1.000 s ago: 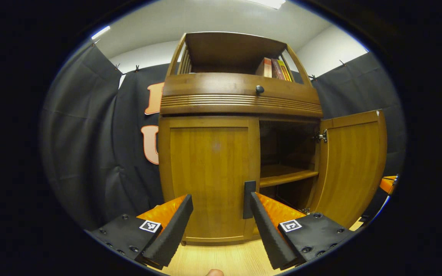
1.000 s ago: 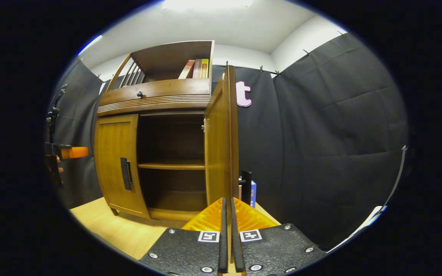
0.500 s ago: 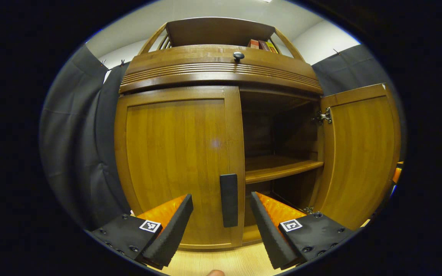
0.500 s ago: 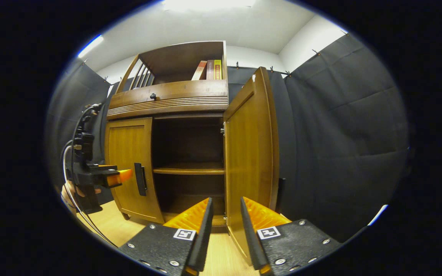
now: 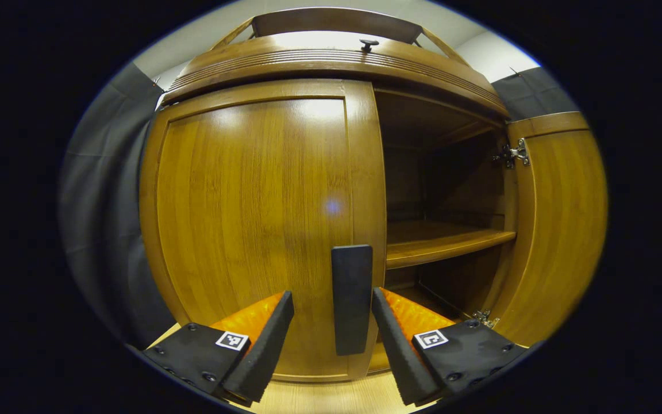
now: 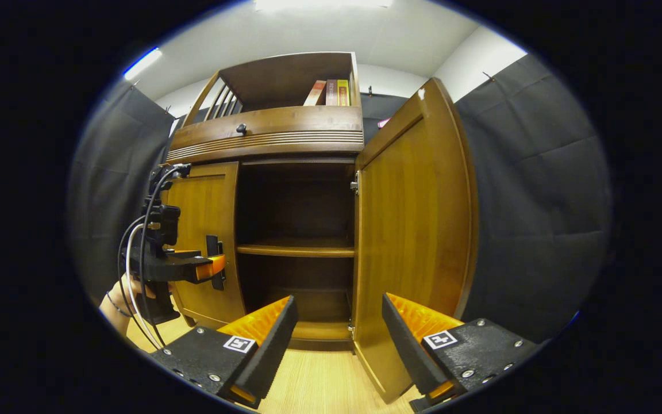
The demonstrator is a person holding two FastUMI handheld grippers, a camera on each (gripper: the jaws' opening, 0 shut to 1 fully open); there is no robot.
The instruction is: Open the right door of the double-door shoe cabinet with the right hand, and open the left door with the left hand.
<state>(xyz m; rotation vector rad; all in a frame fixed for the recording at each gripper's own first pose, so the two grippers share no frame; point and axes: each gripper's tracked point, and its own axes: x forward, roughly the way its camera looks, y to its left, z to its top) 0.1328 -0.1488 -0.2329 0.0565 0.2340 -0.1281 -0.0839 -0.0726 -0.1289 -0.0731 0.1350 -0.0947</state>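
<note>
Now the left hand-held gripper [image 5: 331, 336] stands spread wide just in front of the closed left door [image 5: 256, 218], a curved panel of warm brown wood on the double-door shoe cabinet [image 5: 331, 57]. Its two fingers sit either side of the flat black upright handle [image 5: 352, 299] at that door's inner edge, with a gap on each side; whether either finger touches the handle cannot be told. In the right gripper view the same left hand-held gripper [image 6: 216, 267] shows at the door's handle, held by a hand [image 6: 121, 299] with cables looping above it.

The right door [image 6: 417, 230] of matching wood is swung fully out, its inner face showing and a metal hinge [image 5: 514, 154] at its top corner. Behind it lies the dark interior with one wooden shelf [image 6: 296, 249]. The right hand-held gripper [image 6: 339, 339] hangs wide open over the pale wood floor [image 6: 319, 385], gripping nothing, with the open door's lower edge near its right finger.

Small square black-and-white marker tags [image 5: 232, 340] sit on the gripper bodies. Three upright books [image 6: 331, 92] stand in the top compartment; their spine lettering is too small to read. A small dark round knob [image 6: 241, 128] sits on the drawer front.
</note>
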